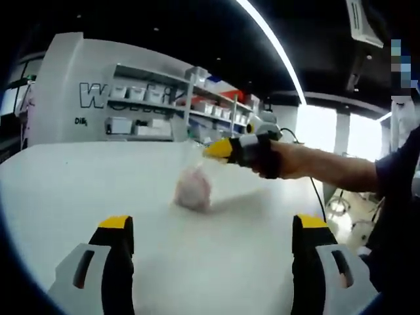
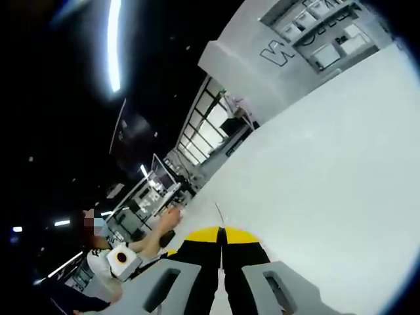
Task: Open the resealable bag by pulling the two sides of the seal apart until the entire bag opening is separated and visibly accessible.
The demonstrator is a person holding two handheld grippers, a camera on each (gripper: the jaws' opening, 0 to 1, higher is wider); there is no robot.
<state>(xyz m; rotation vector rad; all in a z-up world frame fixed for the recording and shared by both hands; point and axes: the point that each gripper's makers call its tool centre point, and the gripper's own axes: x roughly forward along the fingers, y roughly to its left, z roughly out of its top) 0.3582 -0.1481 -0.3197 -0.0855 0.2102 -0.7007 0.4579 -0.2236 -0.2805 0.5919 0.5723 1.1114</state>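
While the left gripper (image 1: 213,231) hovers low over the white table (image 1: 79,190) with its two yellow-tipped jaws spread wide and nothing between them, the right gripper (image 1: 216,149) comes in from the right of the left gripper view, held in a gloved hand (image 1: 262,156). Its yellow tips look pressed together on the clear upper edge of the resealable bag (image 1: 193,187), which hangs blurred just above or on the table, with something pale pink inside. From the right gripper view the right gripper (image 2: 222,231) has its jaws closed tight, a thin clear sliver of plastic rising from between the tips. Shelving with white bins (image 1: 141,108) stands beyond the table.
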